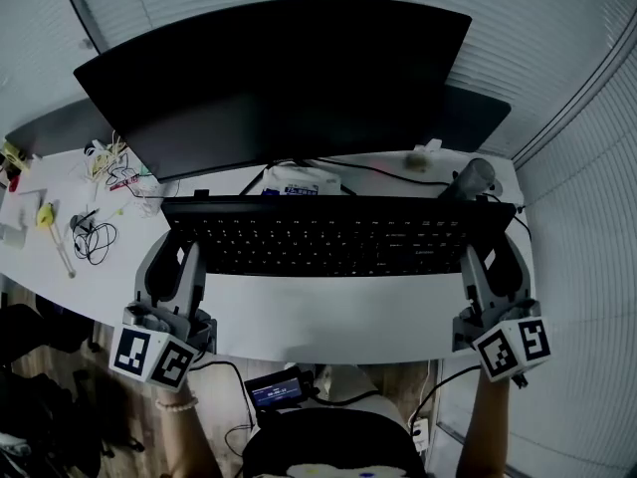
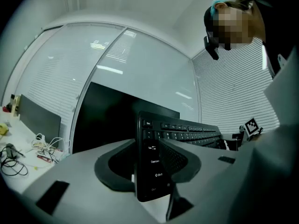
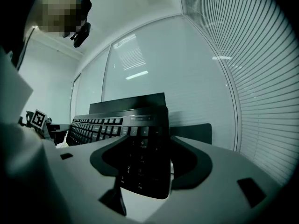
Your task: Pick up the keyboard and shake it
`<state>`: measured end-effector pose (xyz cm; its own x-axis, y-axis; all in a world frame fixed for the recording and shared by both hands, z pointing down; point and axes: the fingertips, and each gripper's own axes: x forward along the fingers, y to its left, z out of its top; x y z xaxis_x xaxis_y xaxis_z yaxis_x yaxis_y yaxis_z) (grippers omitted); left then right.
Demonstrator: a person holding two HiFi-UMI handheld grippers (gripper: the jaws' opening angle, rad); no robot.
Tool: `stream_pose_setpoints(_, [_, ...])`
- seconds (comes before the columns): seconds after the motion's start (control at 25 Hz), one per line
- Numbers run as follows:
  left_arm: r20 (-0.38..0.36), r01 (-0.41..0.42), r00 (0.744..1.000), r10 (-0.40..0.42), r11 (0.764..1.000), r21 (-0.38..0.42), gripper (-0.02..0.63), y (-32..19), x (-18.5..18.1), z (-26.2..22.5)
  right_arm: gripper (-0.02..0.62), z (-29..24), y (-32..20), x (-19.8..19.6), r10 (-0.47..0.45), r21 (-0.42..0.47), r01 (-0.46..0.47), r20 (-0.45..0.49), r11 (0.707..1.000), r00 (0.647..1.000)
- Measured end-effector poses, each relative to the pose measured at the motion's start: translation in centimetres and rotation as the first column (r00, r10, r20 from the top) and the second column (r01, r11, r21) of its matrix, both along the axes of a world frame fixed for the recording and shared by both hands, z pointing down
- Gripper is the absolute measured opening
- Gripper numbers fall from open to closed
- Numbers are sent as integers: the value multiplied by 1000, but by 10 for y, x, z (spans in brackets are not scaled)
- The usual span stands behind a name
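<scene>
Keyboard point(image 1: 338, 232): likely stiff, light, slick plastic. Left hand-held gripper point(image 2: 152, 158) pinches its left end, right hand-held gripper point(image 3: 147, 158) its right end. End grips suit shaking.

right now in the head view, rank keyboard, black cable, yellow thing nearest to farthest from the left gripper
1. keyboard, gripped by the left gripper
2. black cable, on the desk, left
3. yellow thing, farther left

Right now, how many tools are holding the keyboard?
2. The left tool is clamped on the left end of the keyboard, and the right tool is clamped on its right end. No other tool is in view.
</scene>
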<state>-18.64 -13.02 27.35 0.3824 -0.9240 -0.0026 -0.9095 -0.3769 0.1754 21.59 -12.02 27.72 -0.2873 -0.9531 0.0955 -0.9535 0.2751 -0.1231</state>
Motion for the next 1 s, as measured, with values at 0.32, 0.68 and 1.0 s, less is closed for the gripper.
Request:
stream_pose_setpoints(0.32, [-3, 3, 1000, -3, 982, -189, 153, -5, -5, 72, 275, 72, -5, -5, 3, -189, -3, -2, 982, 1000])
stream_pose_setpoints(0.68, [4, 10, 1000, -9, 935, -354, 153, -4, -13, 149, 275, 152, -7, -14, -3, -365, 8, 15, 931, 1000])
stream_pose_setpoints(1.0, [-4, 9, 1000, -12, 880, -475, 153, -2, -15, 204, 275, 204, -7, -16, -10, -489, 13, 9, 872, 1000])
